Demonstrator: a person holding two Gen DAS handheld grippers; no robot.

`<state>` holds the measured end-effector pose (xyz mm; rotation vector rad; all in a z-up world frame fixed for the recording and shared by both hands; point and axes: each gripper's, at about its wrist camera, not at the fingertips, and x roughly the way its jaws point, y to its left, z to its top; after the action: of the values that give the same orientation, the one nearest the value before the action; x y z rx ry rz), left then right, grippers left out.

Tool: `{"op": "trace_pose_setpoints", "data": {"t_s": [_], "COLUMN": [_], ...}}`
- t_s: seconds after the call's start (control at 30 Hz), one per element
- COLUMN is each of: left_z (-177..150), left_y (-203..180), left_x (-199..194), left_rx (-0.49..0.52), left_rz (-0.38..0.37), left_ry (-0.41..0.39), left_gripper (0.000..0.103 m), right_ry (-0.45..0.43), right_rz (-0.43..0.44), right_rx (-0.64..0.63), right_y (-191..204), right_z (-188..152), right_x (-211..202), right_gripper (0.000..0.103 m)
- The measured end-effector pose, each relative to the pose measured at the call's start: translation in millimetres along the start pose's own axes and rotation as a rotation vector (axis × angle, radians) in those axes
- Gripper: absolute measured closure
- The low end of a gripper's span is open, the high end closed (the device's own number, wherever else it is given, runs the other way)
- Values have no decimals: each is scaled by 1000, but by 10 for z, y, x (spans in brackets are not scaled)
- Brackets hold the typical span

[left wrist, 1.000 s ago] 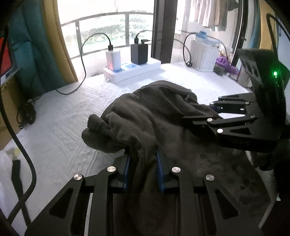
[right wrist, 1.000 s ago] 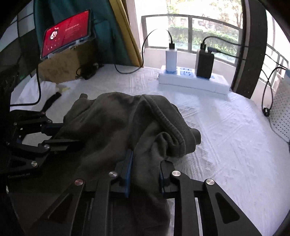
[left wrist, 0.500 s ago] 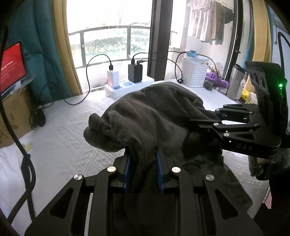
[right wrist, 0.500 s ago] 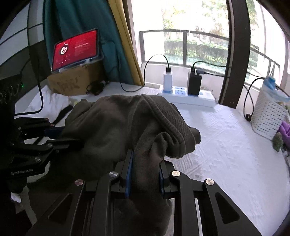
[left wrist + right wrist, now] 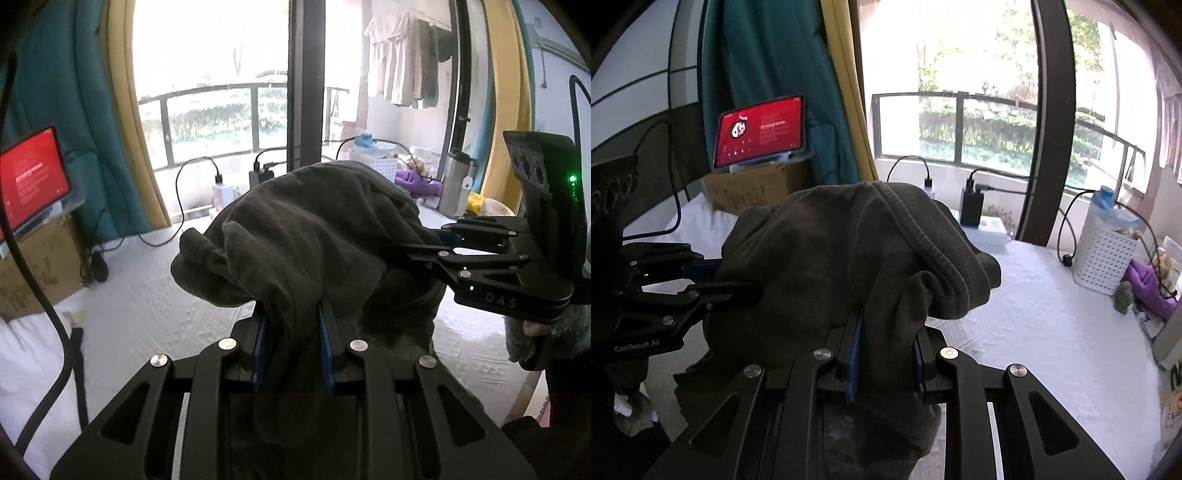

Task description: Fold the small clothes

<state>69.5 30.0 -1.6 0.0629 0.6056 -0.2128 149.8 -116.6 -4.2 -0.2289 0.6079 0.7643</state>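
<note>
A dark grey-brown small garment (image 5: 317, 243) hangs bunched in the air above the white bed cover (image 5: 147, 314). My left gripper (image 5: 293, 325) is shut on one part of it. My right gripper (image 5: 886, 328) is shut on another part, near a ribbed hem (image 5: 923, 243). Each gripper shows in the other's view: the right one (image 5: 417, 247) at the garment's right side, the left one (image 5: 731, 277) at its left side. The cloth hides the fingertips.
A power strip with chargers (image 5: 979, 218) sits at the bed's far edge by the window. A white basket (image 5: 1104, 258) and purple cloth (image 5: 1148, 284) stand at the right. A red-screened tablet (image 5: 761, 133) rests on a cardboard box (image 5: 37, 269) at the left.
Both grippers have lifted the garment up off the bed cover; it now hangs clear of the bed and both views tilt up toward the window.
</note>
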Motion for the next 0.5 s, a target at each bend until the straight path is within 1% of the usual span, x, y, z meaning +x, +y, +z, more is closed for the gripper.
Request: {"op": "trace_pose_setpoints", "data": {"t_s": [0.2, 0.4, 0.5], "left_z": [3, 27, 26], "left_y": [-62, -177, -202], "left_x": [-233, -483, -608], "left_rx": [13, 66, 77], "left_rz": [-12, 0, 0], "left_ry": [-34, -89, -118], "left_gripper": [80, 80, 80], "right_ry": [-49, -102, -135], "right_rz": [-14, -33, -39], "right_rx": [-4, -14, -10], "right_y": [73, 173, 221], "right_z": [-12, -17, -12], "right_x": [-289, -570, -734], "right_gripper": [80, 80, 80]}}
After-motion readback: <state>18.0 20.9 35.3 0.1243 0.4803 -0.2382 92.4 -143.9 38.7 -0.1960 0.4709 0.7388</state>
